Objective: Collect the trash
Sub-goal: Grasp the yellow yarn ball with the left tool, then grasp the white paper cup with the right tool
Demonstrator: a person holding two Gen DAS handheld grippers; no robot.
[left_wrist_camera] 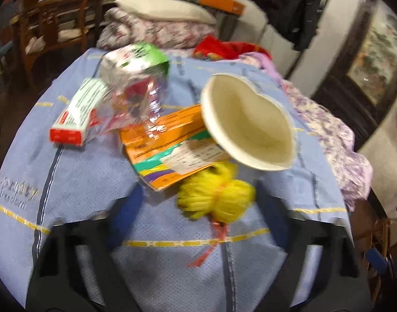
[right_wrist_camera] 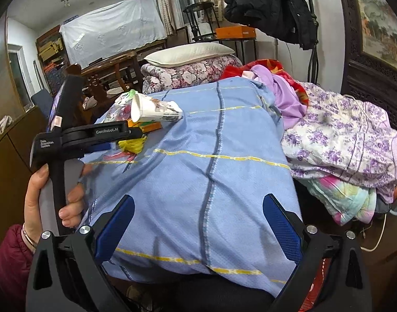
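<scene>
A pile of trash lies on the blue quilt (left_wrist_camera: 81, 182): a dented paper cup (left_wrist_camera: 248, 124) on its side, an orange printed packet (left_wrist_camera: 170, 140), a red and white carton (left_wrist_camera: 76, 114), crinkled clear wrapping with a green patch (left_wrist_camera: 138, 78), and a yellow yarn-like bundle (left_wrist_camera: 216, 200) with a red tie. My left gripper (left_wrist_camera: 199, 195) straddles the yellow bundle, with a gap showing beside its left finger; the view is blurred. Seen from the right wrist, the left gripper (right_wrist_camera: 132, 140) reaches the yellow bundle (right_wrist_camera: 130, 145) below the cup (right_wrist_camera: 154, 110). My right gripper (right_wrist_camera: 198, 223) is open over bare quilt.
A hand (right_wrist_camera: 50, 189) in a maroon sleeve holds the left gripper's handle. A purple floral blanket (right_wrist_camera: 341, 140) and lilac clothes (right_wrist_camera: 284, 96) are heaped to the right. A pillow (right_wrist_camera: 188, 53) on a rose-patterned quilt lies behind. Wooden chairs (left_wrist_camera: 52, 26) stand at the left, and a black coat (right_wrist_camera: 271, 2) hangs behind.
</scene>
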